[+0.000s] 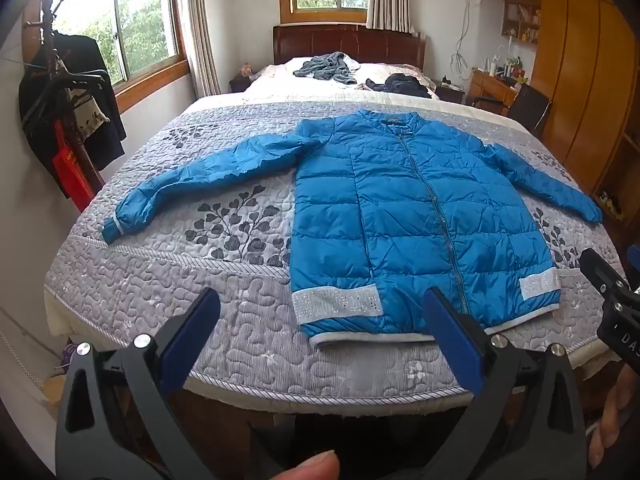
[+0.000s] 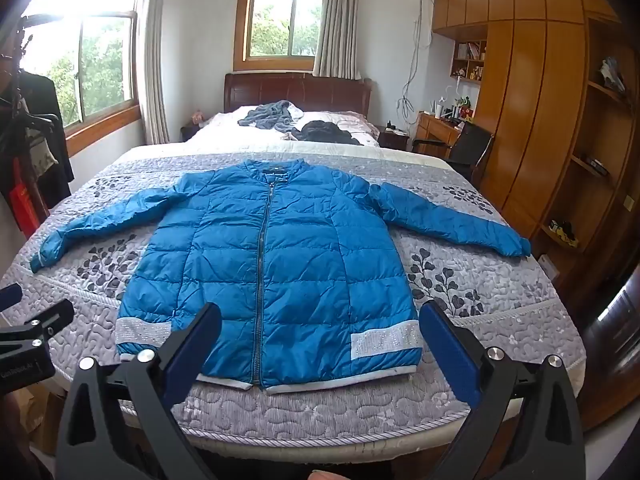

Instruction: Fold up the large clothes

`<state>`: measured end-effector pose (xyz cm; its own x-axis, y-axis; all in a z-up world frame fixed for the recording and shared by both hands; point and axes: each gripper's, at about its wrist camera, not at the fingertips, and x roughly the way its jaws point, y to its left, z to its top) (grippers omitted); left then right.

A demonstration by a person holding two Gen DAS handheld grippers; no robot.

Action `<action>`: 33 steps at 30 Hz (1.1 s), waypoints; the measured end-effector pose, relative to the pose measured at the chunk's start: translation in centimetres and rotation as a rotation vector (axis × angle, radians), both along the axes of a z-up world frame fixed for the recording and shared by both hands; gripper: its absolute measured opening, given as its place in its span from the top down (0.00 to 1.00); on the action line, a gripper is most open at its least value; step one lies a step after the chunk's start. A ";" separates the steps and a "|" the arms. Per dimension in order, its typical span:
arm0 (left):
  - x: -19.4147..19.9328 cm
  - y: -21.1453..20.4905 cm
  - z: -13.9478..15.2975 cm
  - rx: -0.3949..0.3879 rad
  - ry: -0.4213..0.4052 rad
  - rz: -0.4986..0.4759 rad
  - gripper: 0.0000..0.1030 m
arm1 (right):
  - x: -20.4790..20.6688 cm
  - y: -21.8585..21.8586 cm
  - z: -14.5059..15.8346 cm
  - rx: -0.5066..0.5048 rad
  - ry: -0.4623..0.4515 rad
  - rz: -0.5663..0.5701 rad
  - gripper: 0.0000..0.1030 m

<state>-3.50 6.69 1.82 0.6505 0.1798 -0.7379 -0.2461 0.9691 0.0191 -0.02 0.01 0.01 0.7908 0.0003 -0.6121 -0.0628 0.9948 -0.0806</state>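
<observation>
**Grippers poised at the foot of the bed, jacket spread flat**

Grippers sit side by side above the near edge of the bed, both pointing toward the headboard. The left gripper has its blue-padded fingers spread wide, holding nothing; a fingertip of the person shows at the bottom edge of its view. The right gripper is likewise splayed and empty, its tips hanging over the hem without touching it.

The blue quilted jacket lies face up on the grey patterned bedspread, zipped shut, collar toward the headboard, hem close to the near edge, both sleeves stretched out to the sides. Nothing lies between the grippers and the jacket.

Farther up the bed, a grey garment and a dark garment lie crumpled near the pillows. A coat rack hung with dark clothes stands at the left wall, a wooden wardrobe at the right.
</observation>
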 end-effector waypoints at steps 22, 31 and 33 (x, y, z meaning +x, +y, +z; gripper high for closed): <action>0.2 0.0 -0.1 0.002 -0.003 0.009 0.03 | -0.1 -0.1 0.0 0.003 0.006 0.001 0.04; -0.1 0.3 -0.1 -0.001 -0.004 0.010 0.03 | 0.1 -0.1 -0.2 0.006 0.008 0.002 0.04; -0.1 0.3 -0.1 -0.003 -0.005 0.011 0.03 | 0.0 -0.1 -0.3 0.005 0.008 0.001 0.04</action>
